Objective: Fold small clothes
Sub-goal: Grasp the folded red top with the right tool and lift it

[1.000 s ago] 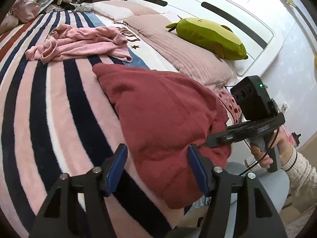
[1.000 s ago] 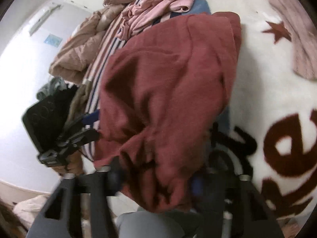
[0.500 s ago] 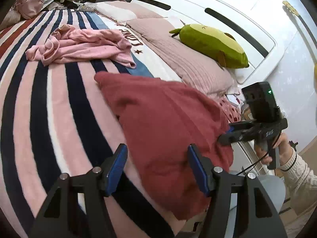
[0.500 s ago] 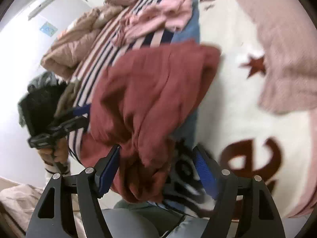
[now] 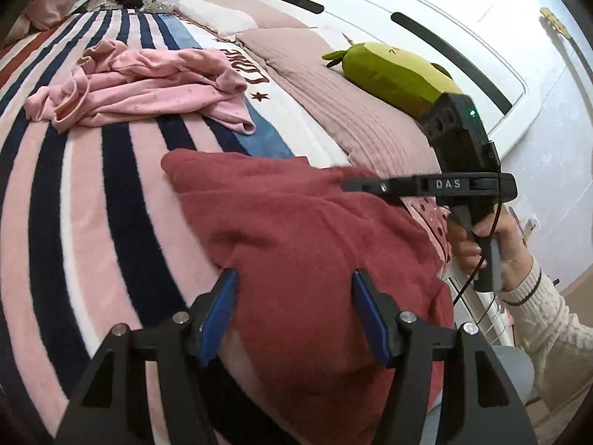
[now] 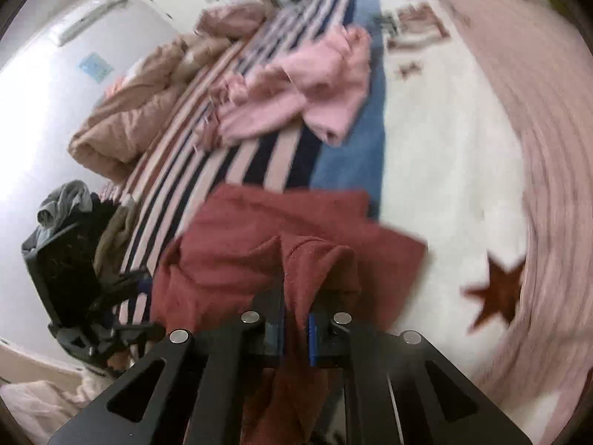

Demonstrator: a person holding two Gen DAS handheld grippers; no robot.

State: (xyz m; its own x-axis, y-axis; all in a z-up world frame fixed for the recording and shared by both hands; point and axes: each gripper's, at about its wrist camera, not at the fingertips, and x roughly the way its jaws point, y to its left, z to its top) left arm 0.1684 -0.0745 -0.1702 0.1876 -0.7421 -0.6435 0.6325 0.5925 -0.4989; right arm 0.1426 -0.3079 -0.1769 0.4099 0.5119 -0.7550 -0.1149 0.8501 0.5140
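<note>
Your left gripper (image 5: 294, 311) has black angular arms, blue pads and silver screw heads. Your right gripper (image 6: 296, 328) matches; its body bears white "DAS" lettering, a green light and a black cable. Your sleeve (image 5: 545, 319) is cream cable-knit.

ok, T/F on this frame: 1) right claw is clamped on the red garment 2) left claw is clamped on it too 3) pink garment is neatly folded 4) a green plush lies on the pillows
1) The right claw is shut on the red garment. True; its jaws have just closed, cloth pinched between them.
2) The left claw also grips it. False: its jaws stand open above the cloth.
3) The pink garment is neatly folded. False: it lies crumpled on the striped blanket.
4) A green plush lies on the pillows. True.
</note>
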